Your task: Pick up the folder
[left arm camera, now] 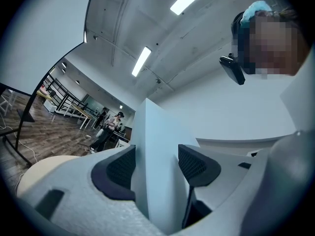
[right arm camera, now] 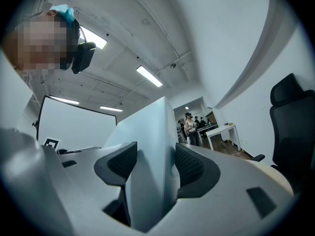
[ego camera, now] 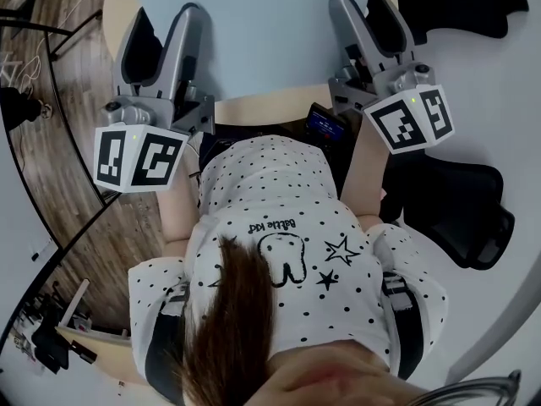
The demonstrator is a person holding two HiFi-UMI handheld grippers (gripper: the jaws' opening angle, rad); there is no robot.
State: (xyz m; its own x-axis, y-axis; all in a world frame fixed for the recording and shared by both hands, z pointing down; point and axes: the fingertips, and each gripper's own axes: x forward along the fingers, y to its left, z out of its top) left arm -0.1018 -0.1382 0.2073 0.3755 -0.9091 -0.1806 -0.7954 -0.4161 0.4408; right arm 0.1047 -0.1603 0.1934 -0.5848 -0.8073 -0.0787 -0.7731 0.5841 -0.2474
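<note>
I hold the pale blue folder (ego camera: 254, 32) by two edges. My left gripper (left arm camera: 155, 167) is clamped on one edge and my right gripper (right arm camera: 147, 167) on the other, and each gripper view shows the dark ribbed pads pressed against the sheet. The folder is raised in front of me, above the tan table (ego camera: 258, 108), and I judge the pick-up largely done.

The main risk is the folder itself. It looks thin and smooth, so it could slide out of the pads if either grip eases. It could also buckle or crease if I bring the two grippers closer together or twist them against each other. Only a narrow strip of each edge is clamped, so a quick swing might pull it free.

A small black device (ego camera: 325, 123) lies at the table's near edge, just below the folder. A black office chair (ego camera: 461, 214) stands close on my right, near that elbow. Wood floor (ego camera: 68, 125) lies to my left, with people well away in the room behind
</note>
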